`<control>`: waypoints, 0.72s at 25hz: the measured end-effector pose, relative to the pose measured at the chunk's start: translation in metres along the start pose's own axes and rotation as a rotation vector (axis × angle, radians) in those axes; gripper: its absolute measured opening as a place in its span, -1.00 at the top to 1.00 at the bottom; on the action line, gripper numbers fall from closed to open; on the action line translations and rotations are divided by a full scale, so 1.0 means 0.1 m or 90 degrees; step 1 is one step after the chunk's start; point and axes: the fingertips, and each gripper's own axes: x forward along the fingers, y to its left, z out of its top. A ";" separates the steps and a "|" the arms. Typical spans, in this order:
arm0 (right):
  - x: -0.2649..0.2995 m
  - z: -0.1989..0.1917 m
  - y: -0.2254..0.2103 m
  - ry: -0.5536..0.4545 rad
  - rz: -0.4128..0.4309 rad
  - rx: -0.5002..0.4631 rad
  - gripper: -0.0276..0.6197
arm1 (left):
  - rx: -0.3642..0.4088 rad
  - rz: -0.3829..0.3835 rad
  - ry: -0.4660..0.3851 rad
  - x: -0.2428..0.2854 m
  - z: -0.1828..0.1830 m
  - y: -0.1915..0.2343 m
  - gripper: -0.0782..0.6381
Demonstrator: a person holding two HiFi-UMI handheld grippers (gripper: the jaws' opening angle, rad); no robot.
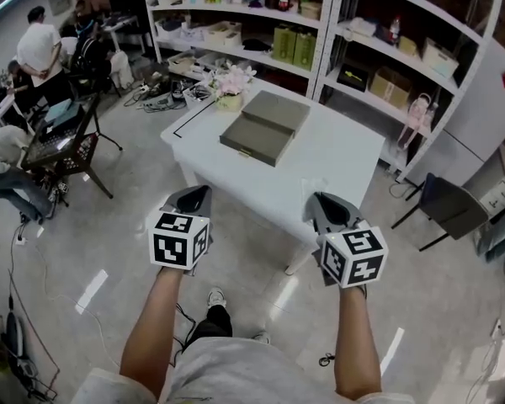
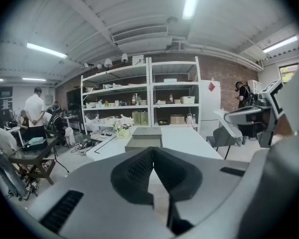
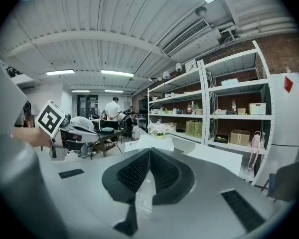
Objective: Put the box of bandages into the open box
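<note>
**Grippers clenched and empty, short of the table**

Both tools are held out over bare floor. The left gripper (image 1: 199, 194) has its black ribbed fingers (image 2: 134, 169) pressed together at the tips, with nothing between them. The right gripper (image 1: 321, 202) is the same, its fingers (image 3: 165, 172) clenched on each other and holding nothing. A black-and-white marker cube (image 1: 179, 239) sits behind the left fingers, and a second one (image 1: 353, 256) sits behind the right fingers.

Well ahead of both sets of fingertips stands a white rectangular table (image 1: 341, 162). On it lies the flat grey-green box (image 1: 265, 126), its two halves side by side, straight ahead of the left fingers in the left gripper view (image 2: 145, 137). Beyond the box's far left corner, as seen past the fingertips, stands a small pot of pale flowers (image 1: 232, 86).

Past the table rises white metal shelving (image 1: 330, 32) stocked with cartons and bottles. A dark chair (image 1: 444, 204) stands far off to the right of the right fingers.

No view shows which item is the box of bandages.
</note>
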 end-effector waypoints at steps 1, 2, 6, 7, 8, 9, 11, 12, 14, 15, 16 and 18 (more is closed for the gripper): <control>0.07 0.01 0.00 0.002 -0.002 0.000 0.90 | 0.000 -0.003 -0.002 0.06 0.02 0.06 0.77; 0.15 0.03 0.00 0.004 -0.004 0.000 0.90 | 0.001 -0.005 -0.003 0.12 0.04 0.12 0.77; 0.52 0.10 -0.02 0.013 -0.011 -0.001 0.90 | 0.002 -0.016 -0.003 0.41 0.14 0.42 0.77; 0.63 0.12 -0.02 0.014 -0.012 -0.001 0.90 | 0.002 -0.018 -0.003 0.49 0.15 0.50 0.77; 0.73 0.14 -0.01 0.016 -0.014 -0.002 0.90 | 0.002 -0.021 -0.002 0.56 0.16 0.59 0.77; 0.85 0.16 0.01 0.018 -0.015 -0.001 0.90 | 0.002 -0.024 -0.001 0.63 0.18 0.68 0.77; 1.06 0.20 0.05 0.024 -0.018 0.001 0.90 | 0.002 -0.032 0.002 0.76 0.20 0.87 0.77; 1.15 0.21 0.06 0.028 -0.022 0.002 0.90 | 0.003 -0.037 0.004 0.82 0.22 0.95 0.77; 1.30 0.24 0.07 0.034 -0.031 0.004 0.90 | 0.004 -0.049 0.006 0.95 0.25 1.07 0.77; 1.37 0.26 0.08 0.037 -0.035 0.004 0.90 | 0.004 -0.055 0.008 1.01 0.26 1.13 0.77; 1.43 0.27 0.08 0.039 -0.040 0.003 0.90 | 0.004 -0.061 0.009 1.07 0.27 1.18 0.77; 1.55 0.29 0.10 0.043 -0.051 0.001 0.90 | 0.003 -0.072 0.009 1.17 0.28 1.28 0.77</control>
